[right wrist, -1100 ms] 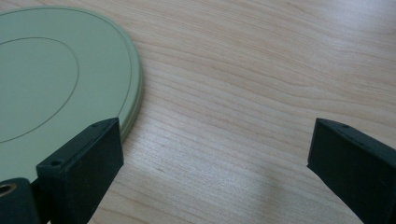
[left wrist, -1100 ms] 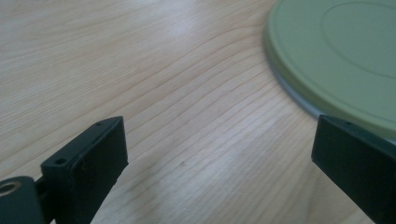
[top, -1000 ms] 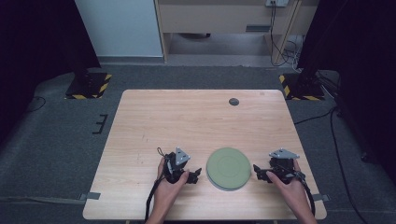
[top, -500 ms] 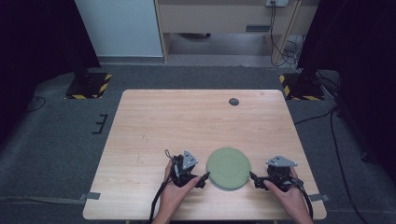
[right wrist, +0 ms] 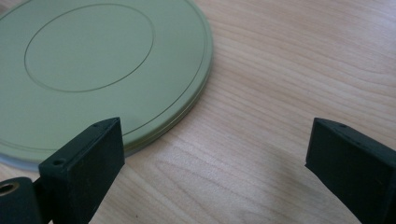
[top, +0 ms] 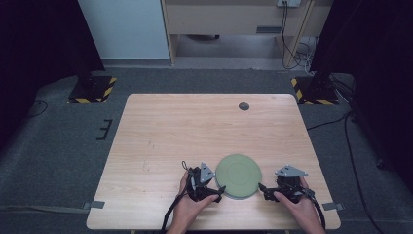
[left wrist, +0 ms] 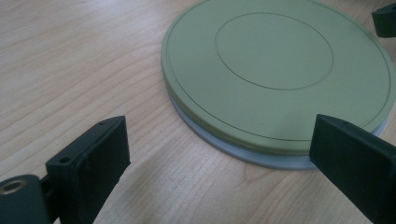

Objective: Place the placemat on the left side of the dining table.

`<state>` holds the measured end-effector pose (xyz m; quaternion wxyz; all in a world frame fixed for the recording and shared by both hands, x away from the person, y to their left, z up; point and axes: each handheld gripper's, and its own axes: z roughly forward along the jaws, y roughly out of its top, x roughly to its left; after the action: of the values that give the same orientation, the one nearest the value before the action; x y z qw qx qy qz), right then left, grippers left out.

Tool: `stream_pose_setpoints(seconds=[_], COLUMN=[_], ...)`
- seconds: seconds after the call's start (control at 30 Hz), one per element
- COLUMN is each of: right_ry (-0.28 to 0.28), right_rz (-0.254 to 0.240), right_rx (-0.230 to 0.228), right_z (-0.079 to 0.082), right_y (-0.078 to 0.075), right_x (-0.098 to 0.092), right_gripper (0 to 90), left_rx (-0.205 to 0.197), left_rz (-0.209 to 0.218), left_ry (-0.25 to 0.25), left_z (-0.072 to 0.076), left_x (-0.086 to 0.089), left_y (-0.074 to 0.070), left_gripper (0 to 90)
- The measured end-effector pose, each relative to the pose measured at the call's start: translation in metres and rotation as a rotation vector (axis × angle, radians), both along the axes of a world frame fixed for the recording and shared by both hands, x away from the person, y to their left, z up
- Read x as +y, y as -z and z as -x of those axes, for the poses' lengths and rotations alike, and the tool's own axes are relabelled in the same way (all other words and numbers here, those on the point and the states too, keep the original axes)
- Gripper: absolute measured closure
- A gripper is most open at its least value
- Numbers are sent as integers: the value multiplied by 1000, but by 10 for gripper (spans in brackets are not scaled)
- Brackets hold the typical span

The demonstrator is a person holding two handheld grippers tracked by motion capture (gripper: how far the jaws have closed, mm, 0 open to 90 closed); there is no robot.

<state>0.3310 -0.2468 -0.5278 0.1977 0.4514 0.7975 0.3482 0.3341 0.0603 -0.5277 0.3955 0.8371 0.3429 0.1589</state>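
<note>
Near the table's front edge, right of its middle, lies a flat round green disc with a paler rim beneath and 2 ring grooves on top. It sits between the grippers: left gripper nearly touching its edge, right gripper just beside. Both jaws stand wide, holding nothing.

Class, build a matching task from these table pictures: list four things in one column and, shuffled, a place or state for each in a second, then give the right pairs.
Things:
1. round green disc
2. small dark round object
3. left claw
4. right claw

Places or states:
A. open, at the disc's right edge
B. near the wooden table's far edge
C. between the two claws
D. open, at the disc's left edge

Pairs: 1-C, 2-B, 3-D, 4-A
</note>
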Motion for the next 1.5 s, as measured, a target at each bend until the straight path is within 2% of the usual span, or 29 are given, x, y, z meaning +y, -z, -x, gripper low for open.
stream_pose_setpoints(seconds=[0.13, 0.53, 1.13, 1.27, 1.5], right_ry=[-8, 18, 54, 62, 82], right_rz=[9, 14, 14, 17, 14], right_rx=[1, 2, -8, -14, -23], right_z=[0, -6, -16, -19, -21], right_y=[1, 2, 3, 3, 4], right_x=[2, 4, 10, 10, 13], right_gripper=[46, 26, 15, 14, 15], left_rx=[4, 9, 8, 16, 4], left_rz=[-3, -1, -33, -18, -52], left_ry=[-14, -26, -31, -31, -34], left_z=[-2, -7, -20, -24, -30], left_x=[-4, -4, -4, -2, -4], left_y=[3, 3, 1, 2, -1], left_gripper=[33, 43, 40, 41, 45])
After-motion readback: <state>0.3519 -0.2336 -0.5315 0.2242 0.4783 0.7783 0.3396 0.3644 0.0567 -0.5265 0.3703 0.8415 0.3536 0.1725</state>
